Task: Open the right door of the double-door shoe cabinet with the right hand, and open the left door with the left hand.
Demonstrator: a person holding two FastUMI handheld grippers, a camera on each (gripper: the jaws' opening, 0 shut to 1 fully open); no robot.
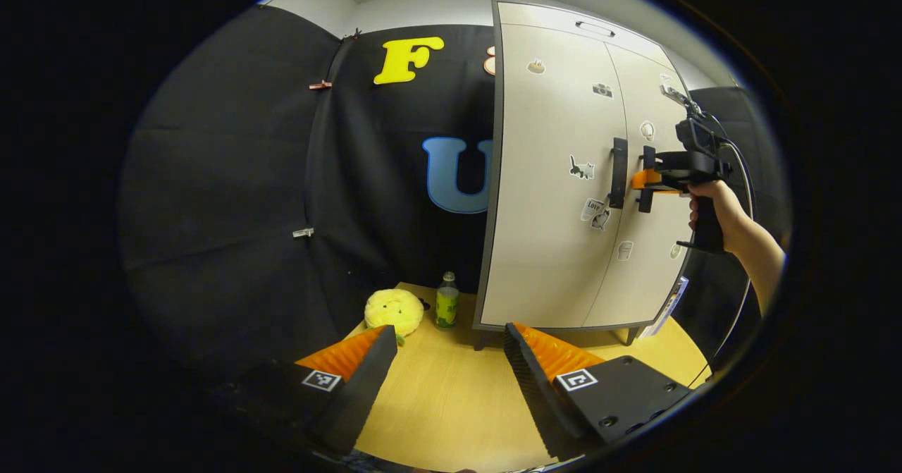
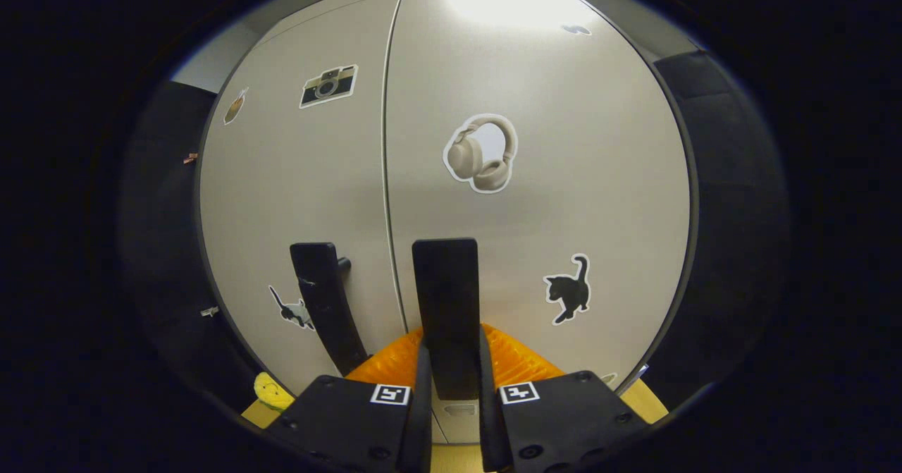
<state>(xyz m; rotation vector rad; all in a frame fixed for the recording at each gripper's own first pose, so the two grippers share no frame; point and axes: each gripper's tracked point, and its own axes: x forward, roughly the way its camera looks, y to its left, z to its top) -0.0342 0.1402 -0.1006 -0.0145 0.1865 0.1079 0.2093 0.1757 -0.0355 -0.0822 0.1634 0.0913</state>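
Clamping the right door handle (image 2: pixel 445 304) between its fingers, the right hand-held gripper (image 2: pixel 451 367) faces the closed cabinet (image 2: pixel 535 198).

1. A yellow plush toy (image 1: pixel 393 311) sits on the wooden table (image 1: pixel 451 402) near its far left edge, close to the black cloth wall (image 1: pixel 232 198).
2. A small green-labelled bottle (image 1: pixel 447 301) stands upright just right of the plush toy.
3. Small clips (image 1: pixel 320 85) are pinned on the cloth wall.
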